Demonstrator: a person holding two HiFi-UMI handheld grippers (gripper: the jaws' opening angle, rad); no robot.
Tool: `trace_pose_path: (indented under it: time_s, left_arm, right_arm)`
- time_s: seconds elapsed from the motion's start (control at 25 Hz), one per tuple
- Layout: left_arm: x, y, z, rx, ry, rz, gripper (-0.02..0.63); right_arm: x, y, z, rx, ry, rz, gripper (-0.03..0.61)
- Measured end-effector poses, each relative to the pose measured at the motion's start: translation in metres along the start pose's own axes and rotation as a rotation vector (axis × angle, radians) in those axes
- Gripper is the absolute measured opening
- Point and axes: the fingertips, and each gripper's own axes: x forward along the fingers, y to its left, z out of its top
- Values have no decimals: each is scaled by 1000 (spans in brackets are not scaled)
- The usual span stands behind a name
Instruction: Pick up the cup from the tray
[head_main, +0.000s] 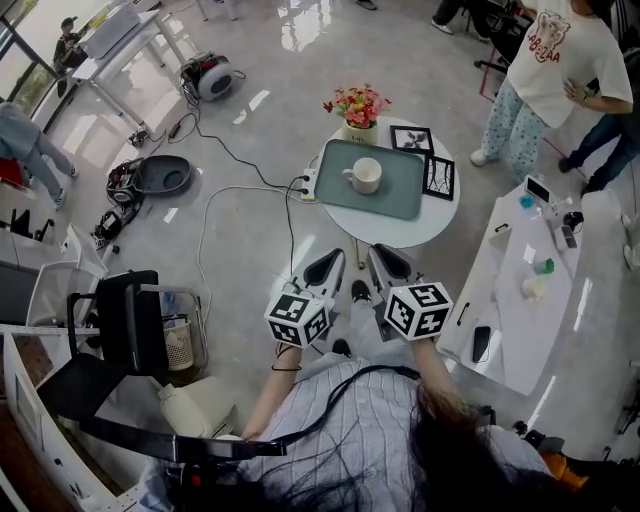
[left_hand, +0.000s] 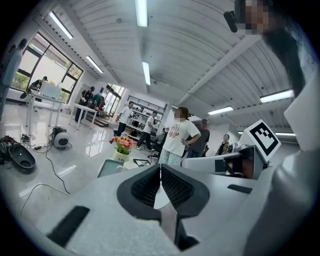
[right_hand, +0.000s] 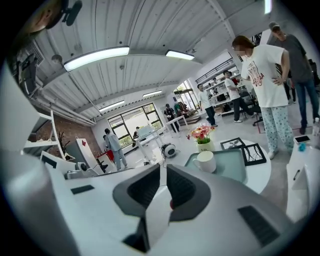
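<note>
**Both grippers empty, cup sitting on the tray**

Here's what I've got on my feeds. The cup (head_main: 366, 176), white with its handle pointing to the head view's left, stands upright on the green-grey tray (head_main: 398, 192). It's a bit toward the tray's far-left part. The tray lies on a small round white table (head_main: 400, 234), with a pot of flowers (head_main: 358, 107) just beyond it and two black picture frames (head_main: 438, 177) along its right side.

My left gripper (head_main: 333, 258) and right gripper (head_main: 383, 255) are side by side at the near edge of that table, both short of the tray and well apart from the cup. Neither touches anything.

In the left gripper view the jaws are pressed together at the tips with nothing in between. Same in the right gripper view: jaws closed on nothing, and the cup (right_hand: 205, 161) is visible out ahead on the tray (right_hand: 231, 168), slightly right of the jaw line.

A person in a white T-shirt (head_main: 556, 62) stands past the table on the right.
</note>
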Motion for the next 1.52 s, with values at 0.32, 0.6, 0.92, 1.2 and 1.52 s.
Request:
trace_pose_path:
  time_s: [0.32, 0.6, 0.92, 1.2, 1.52]
  left_arm:
    - [52, 24, 10, -27, 16, 20, 14]
    - [86, 45, 13, -50, 35, 46, 14]
    - [126, 63, 10, -50, 57, 34, 14]
    - [155, 83, 4, -59, 94, 38, 14]
    - [176, 104, -1, -50, 132, 59, 14]
  right_arm:
    - [46, -40, 21, -14, 55, 8, 54]
    - [83, -76, 25, 23, 111, 16, 55]
    - [132, -126, 15, 22, 176, 36, 61]
    - [178, -155, -7, -61, 280, 84, 179]
    - [219, -179, -53, -176, 411, 111, 329]
